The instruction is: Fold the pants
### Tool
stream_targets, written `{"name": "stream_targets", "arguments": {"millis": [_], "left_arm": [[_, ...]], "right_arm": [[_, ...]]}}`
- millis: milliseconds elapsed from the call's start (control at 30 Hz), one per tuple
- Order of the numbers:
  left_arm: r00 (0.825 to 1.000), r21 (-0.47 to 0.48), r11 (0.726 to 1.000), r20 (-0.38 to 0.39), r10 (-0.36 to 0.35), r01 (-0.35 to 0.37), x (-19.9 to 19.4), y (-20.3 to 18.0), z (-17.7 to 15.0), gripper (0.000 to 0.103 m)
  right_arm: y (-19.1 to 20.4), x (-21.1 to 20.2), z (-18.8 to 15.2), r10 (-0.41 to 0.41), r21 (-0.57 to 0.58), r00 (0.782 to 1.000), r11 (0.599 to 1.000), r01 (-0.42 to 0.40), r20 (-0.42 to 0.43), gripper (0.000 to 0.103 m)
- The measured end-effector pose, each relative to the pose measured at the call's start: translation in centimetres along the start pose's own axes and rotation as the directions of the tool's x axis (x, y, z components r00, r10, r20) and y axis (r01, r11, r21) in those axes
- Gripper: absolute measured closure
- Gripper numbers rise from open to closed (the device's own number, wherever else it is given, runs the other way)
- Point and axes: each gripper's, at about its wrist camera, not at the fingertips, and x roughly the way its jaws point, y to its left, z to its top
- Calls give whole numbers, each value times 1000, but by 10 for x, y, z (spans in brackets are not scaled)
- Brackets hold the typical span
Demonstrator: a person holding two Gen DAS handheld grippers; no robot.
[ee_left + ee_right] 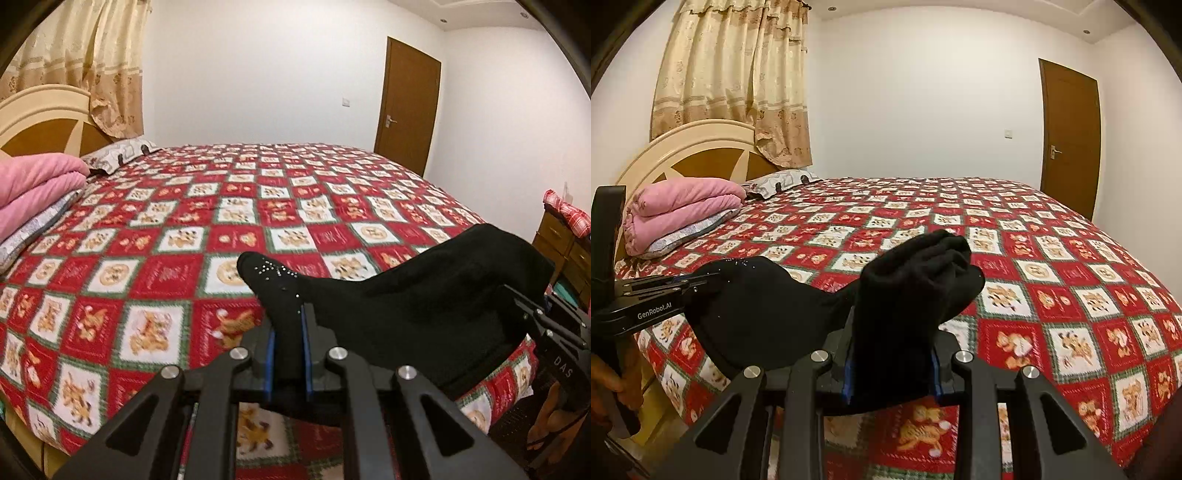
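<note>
Holding the black pants [388, 295] above the near edge of the bed [258, 206], I grip them at two places. Left to right in my left wrist view: a folded pink blanket [33, 192] lies on grey bedding by the headboard [40, 118]; my left gripper [290, 328] has its jaws clamped together on a thin bunch of the cloth, whose tip, dotted with small sparkles, stands up past the blue pads [304, 332]; the cloth then runs rightward to my right gripper [532, 314], seen side-on at the frame's edge. A brown door [406, 110] is shut in the far wall.

In my right wrist view, left to right: a hand [609, 384] holds the left gripper's handle; the pants sag in a dark band between the two tools; my right gripper [894, 365] has its jaws part-way apart, clamped on a thick bundle of folded cloth that rises above them. The red checked bedspread [1052, 295] lies flat under everything.
</note>
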Motion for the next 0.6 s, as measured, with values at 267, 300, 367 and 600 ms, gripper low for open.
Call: {"name": "stream_targets", "arguments": {"millis": [267, 300, 367, 600], "left_arm": [[1000, -20, 999, 13, 28, -28, 4, 24, 13, 91], [999, -24, 999, 12, 34, -33, 6, 28, 15, 91], [999, -31, 999, 12, 41, -41, 7, 35, 17, 91], [997, -63, 995, 14, 78, -77, 12, 66, 24, 91]], "right_arm": [[18, 19, 13, 36, 13, 999, 999, -36, 5, 72], [22, 23, 16, 42, 11, 999, 999, -42, 7, 72], [28, 27, 19, 53, 8, 999, 999, -53, 9, 72], [55, 51, 38, 98, -16, 995, 995, -98, 12, 72]]}}
